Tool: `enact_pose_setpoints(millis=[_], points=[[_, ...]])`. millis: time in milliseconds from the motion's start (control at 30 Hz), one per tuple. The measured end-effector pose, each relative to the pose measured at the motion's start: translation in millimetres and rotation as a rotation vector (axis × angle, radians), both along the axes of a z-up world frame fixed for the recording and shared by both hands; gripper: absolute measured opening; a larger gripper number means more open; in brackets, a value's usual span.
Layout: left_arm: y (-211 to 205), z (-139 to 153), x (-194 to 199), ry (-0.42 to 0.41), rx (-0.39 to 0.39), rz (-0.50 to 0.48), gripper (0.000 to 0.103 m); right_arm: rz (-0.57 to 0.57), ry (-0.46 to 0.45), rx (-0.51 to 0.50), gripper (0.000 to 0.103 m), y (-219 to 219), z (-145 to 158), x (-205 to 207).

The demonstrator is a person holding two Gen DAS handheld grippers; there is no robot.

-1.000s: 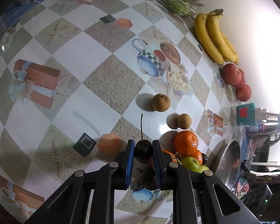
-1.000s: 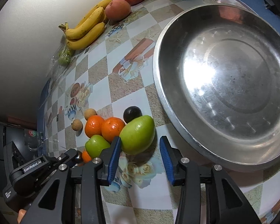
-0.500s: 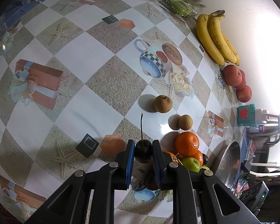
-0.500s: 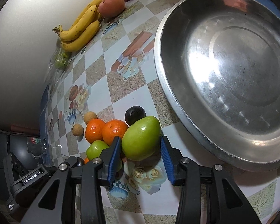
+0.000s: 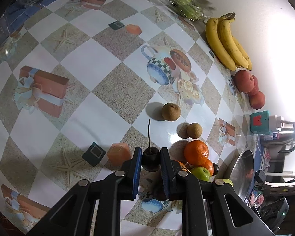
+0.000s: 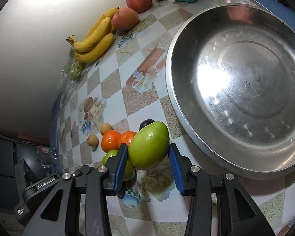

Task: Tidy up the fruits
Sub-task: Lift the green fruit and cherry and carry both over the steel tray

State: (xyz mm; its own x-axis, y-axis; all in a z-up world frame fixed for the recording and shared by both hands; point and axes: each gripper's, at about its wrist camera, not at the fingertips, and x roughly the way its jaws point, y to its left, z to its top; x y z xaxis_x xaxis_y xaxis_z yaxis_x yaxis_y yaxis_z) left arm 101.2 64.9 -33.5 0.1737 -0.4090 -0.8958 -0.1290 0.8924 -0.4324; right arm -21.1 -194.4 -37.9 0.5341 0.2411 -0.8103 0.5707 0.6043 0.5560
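Observation:
My left gripper [image 5: 151,160] is shut on a dark cherry [image 5: 150,161] with a long stem, above the patterned tablecloth. My right gripper [image 6: 147,158] is shut on a large green mango [image 6: 149,145], just left of the big steel bowl [image 6: 188,118]. Behind the mango lie two oranges [image 6: 110,140], a green apple [image 6: 110,155] and a dark plum [image 6: 146,123]. In the left wrist view the oranges [image 5: 196,152] and green apple [image 5: 200,173] sit right of the cherry.
Two brown longans [image 5: 171,111] lie on the cloth beyond the pile. Bananas [image 5: 226,43], red apples [image 5: 244,81] and a bag of green fruit [image 5: 183,7] line the wall. A teal box [image 5: 259,123] stands near the bowl's rim [image 5: 242,169].
My right gripper has closed on the green mango and raised it slightly toward the bowl. My left gripper still holds the cherry and has shifted only a little.

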Motion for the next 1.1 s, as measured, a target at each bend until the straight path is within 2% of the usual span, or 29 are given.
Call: enact_pose_setpoints(millis=[200,567,900,1100], points=[[-5,9,-2,-0.036,-0.001,-0.016,0.02,-0.002,-0.046,-0.001,0.044,-4,15,-7],[-34,30,-9,-0.133,-0.023,-0.097,0.02,-0.064,-0.05,-0.015,0.044,-27,21,-20],[-104,45,-36,-0.219,-0.058,-0.307,0.02,-0.213,-0.009,-0.06,0.044,-78,21,-53],[-159,48,-54,-0.249,-0.075,-0.463,0.02,-0.3,0.002,-0.033,0.044,-105,17,-74]])
